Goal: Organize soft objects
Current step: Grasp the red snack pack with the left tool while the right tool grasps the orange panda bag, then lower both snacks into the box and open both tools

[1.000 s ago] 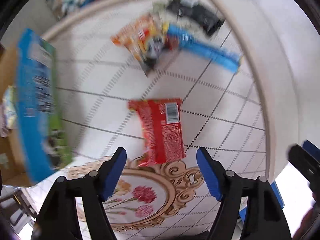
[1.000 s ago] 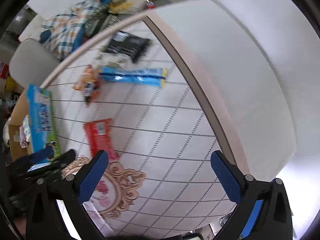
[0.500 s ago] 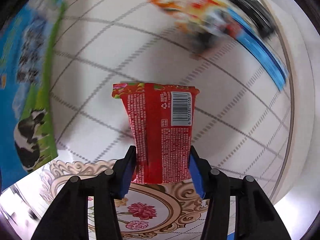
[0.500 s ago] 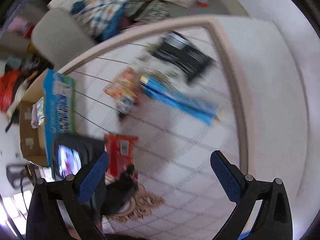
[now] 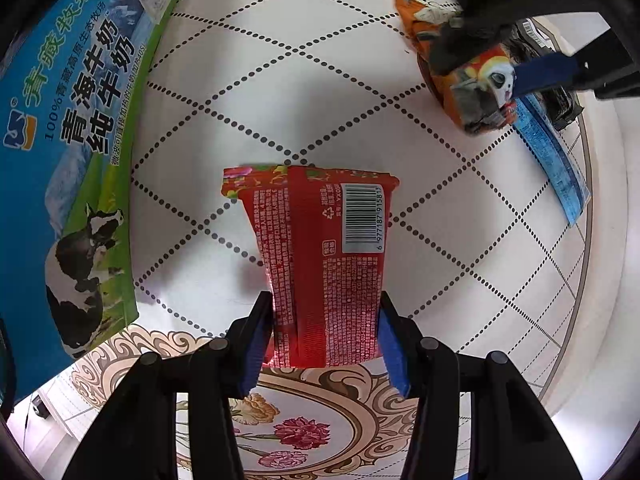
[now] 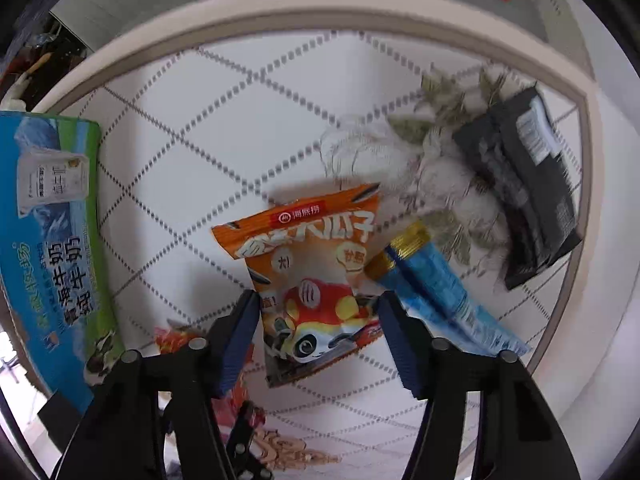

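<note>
My left gripper (image 5: 323, 340) is shut on the near end of a red snack packet (image 5: 320, 256), barcode side up, over the white quilted surface (image 5: 248, 100). My right gripper (image 6: 318, 334) has its jaws on either side of the near end of an orange panda snack bag (image 6: 308, 272); they appear to touch its edges. The same bag (image 5: 468, 92) shows at the upper right of the left wrist view under the right gripper's dark body. The red packet (image 6: 176, 338) peeks out at lower left in the right wrist view.
A blue and green milk carton box (image 5: 68, 160) stands at the left, also in the right wrist view (image 6: 52, 248). A long blue packet (image 6: 440, 300) and a black packet (image 6: 524, 184) lie right of the orange bag. The surface has a raised beige rim (image 6: 280, 12).
My left gripper moved onto the red packet and closed on it. My right gripper swung down and forward to the orange bag, and its jaws narrowed around the bag.
</note>
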The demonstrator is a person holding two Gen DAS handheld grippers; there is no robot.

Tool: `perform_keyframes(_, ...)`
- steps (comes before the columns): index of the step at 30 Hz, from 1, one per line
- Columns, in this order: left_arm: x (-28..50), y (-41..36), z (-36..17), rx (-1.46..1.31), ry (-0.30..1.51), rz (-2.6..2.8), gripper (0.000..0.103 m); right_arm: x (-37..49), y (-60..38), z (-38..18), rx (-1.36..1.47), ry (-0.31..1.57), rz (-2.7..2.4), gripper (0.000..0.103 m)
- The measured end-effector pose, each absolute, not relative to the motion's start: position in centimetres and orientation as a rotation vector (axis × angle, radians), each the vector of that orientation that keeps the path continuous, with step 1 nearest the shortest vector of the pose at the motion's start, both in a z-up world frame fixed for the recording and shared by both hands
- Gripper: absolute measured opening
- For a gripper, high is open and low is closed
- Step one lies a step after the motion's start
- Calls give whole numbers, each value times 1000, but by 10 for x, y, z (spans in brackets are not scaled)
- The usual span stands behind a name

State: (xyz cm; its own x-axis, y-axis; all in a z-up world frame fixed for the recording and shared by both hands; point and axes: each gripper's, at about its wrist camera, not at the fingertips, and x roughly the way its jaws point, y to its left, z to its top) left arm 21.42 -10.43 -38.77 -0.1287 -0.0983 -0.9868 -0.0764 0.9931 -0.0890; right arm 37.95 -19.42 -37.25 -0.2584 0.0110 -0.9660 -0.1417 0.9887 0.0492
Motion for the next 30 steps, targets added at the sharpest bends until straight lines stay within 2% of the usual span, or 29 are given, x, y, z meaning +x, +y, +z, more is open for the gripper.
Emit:
perform_keyframes(1,214,-100,-384,-131,1699,-21,46,379,-194,-367,-104,1811,141,41)
perform_keyframes(4,216,-96,-376,-135,1692,-35,45,373,-200,-351,-117,1778,136,37)
perform_keyframes(12,216,-89,-319,-154,1598,-116,44,344,-246,-273,24,1639,138,37)
perform_keyframes(19,231,-59,-209,-196,1433,-201,44,305,-264,-192,124,1504,137,37)
perform_keyframes(24,232,-2,-146,-159,1309,-200,44,280,-229,-150,162,1426,182,36)
perform_keyframes(30,229,84,-124,-118,1261,-131,44,259,-139,-139,169,1392,289,36)
